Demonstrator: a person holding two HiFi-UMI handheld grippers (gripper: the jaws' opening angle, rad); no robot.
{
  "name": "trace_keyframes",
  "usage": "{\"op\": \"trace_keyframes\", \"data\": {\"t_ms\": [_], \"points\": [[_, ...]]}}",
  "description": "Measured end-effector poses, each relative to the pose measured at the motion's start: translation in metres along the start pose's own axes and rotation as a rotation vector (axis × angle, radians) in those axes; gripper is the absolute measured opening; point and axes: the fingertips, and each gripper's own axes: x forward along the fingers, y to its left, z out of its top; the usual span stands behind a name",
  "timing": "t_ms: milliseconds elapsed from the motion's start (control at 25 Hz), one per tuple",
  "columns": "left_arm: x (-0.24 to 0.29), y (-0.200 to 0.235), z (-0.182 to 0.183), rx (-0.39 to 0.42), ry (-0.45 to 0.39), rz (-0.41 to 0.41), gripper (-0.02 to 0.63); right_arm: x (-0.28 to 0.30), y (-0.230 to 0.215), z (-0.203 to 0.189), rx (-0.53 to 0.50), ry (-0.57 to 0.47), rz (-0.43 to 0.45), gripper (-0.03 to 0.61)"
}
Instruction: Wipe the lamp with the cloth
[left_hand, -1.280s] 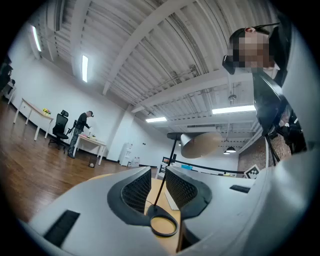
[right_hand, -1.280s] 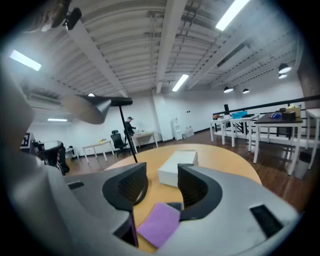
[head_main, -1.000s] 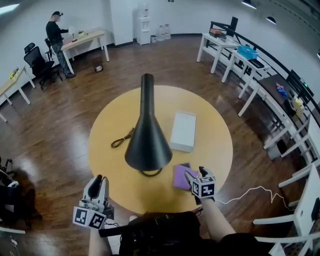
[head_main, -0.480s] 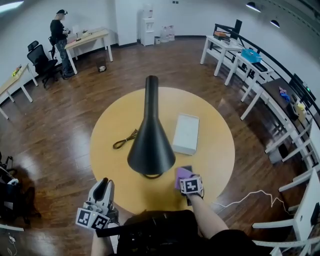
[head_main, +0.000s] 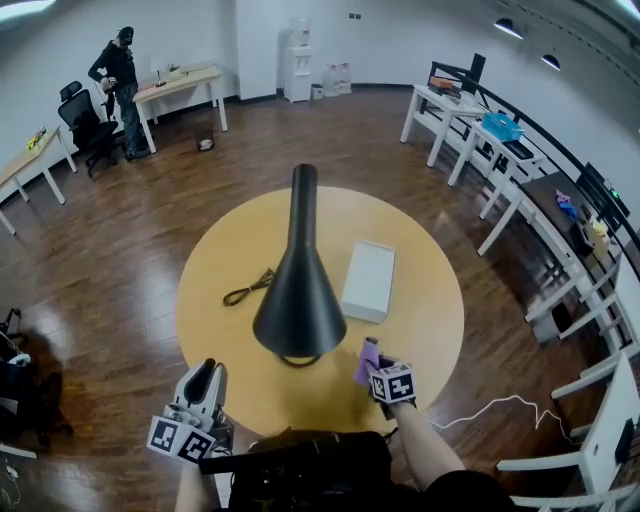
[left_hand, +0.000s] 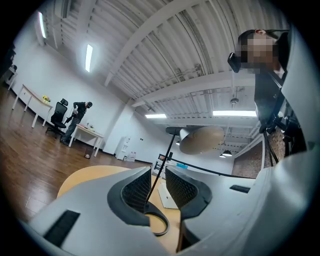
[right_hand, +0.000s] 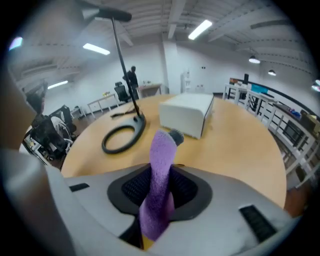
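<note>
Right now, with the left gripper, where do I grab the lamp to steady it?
Probably the thin stem, just above the ring base, coming in level from the left gripper side. It fits between the jaws; the wide cone shade does not.

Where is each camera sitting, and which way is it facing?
Head view: on the person's head, looking steeply down at the round yellow wooden table and black cone-shaded lamp; left gripper, right gripper show.
Left gripper view: on the left gripper, facing about level towards the lamp; its fingers show, apart, empty.
Right gripper view: on the right gripper, tilted down at the tabletop; its fingers have just closed on the purple fuzzy cloth.
Shared: both gripper views show the lamp's ring base and white rectangular box.
</note>
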Motion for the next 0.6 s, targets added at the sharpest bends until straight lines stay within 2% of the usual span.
{"op": "trace_keyframes", "data": {"t_ms": [120, 360, 480, 600], "points": [[0.001, -0.005, -0.002, -0.013, 0.025, -0.030, 0.084, -0.041, -0.003, 0.076, -0.043, -0.235, 0.052, 0.098], [0.011, -0.020, 0.003, 0.030, 0.011, -0.039, 0.084, -0.151, 0.035, 0.231, -0.247, -0.616, 0.198, 0.098], [0.014, -0.025, 0.009, 0.046, 0.009, -0.051, 0.084, -0.189, 0.056, 0.291, -0.298, -0.750, 0.285, 0.098], [0.012, -0.029, 0.013, 0.055, -0.010, -0.033, 0.086, -0.205, 0.071, 0.344, -0.379, -0.817, 0.335, 0.098]]}}
